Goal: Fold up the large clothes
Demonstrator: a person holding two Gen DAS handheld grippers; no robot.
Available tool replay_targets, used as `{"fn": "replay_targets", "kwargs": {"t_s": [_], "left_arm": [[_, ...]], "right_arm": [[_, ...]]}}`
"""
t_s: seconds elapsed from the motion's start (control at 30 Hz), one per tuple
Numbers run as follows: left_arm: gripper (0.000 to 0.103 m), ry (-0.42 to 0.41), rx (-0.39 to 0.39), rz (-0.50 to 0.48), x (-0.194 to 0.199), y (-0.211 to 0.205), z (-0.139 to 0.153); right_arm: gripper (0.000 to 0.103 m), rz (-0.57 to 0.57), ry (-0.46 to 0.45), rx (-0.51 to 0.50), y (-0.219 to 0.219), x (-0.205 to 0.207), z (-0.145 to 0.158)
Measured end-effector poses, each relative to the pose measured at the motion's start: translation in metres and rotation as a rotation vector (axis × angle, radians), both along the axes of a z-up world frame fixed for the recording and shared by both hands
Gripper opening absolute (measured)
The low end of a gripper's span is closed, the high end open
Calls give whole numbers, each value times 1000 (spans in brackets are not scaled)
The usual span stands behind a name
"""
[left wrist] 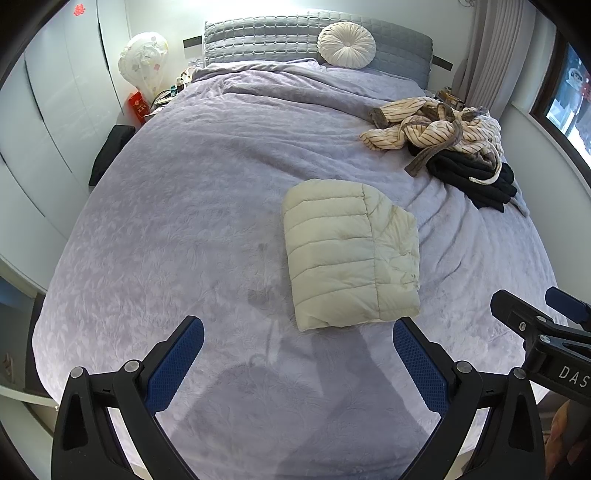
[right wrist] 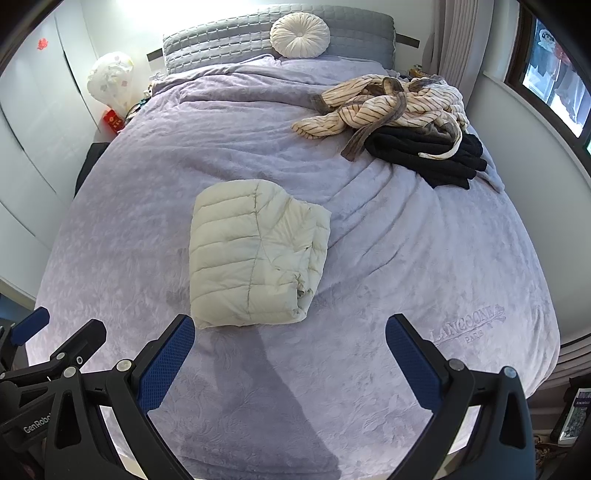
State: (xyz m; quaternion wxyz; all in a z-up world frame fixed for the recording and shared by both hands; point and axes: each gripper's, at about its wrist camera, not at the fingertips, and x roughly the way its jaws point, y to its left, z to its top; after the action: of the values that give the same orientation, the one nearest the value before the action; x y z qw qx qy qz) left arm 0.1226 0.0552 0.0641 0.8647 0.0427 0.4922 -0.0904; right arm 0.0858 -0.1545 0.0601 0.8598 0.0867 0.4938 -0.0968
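Observation:
A cream quilted down jacket [left wrist: 351, 254] lies folded into a compact rectangle on the lilac bedspread [left wrist: 207, 192]; it also shows in the right wrist view [right wrist: 255, 254]. My left gripper [left wrist: 298, 332] is open and empty, held above the bed's near end, just short of the jacket. My right gripper [right wrist: 290, 332] is open and empty, to the right of the left one, also just short of the jacket. The right gripper shows at the right edge of the left wrist view [left wrist: 546, 328].
A heap of clothes, a striped cream robe [right wrist: 384, 103] over a black garment [right wrist: 428, 155], lies at the bed's far right. A round white cushion [right wrist: 300, 35] leans on the grey headboard [right wrist: 221, 40]. White wardrobes [left wrist: 55, 110] stand left, a window [right wrist: 554, 81] right.

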Motion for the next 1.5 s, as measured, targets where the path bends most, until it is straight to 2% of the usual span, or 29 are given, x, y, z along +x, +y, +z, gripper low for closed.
{"fn": "replay_targets", "kwargs": {"t_s": [1.5], "left_arm": [[103,5,2,-2,4,3,-2]], "right_arm": [[103,0,4,2,-1,3,2]]}}
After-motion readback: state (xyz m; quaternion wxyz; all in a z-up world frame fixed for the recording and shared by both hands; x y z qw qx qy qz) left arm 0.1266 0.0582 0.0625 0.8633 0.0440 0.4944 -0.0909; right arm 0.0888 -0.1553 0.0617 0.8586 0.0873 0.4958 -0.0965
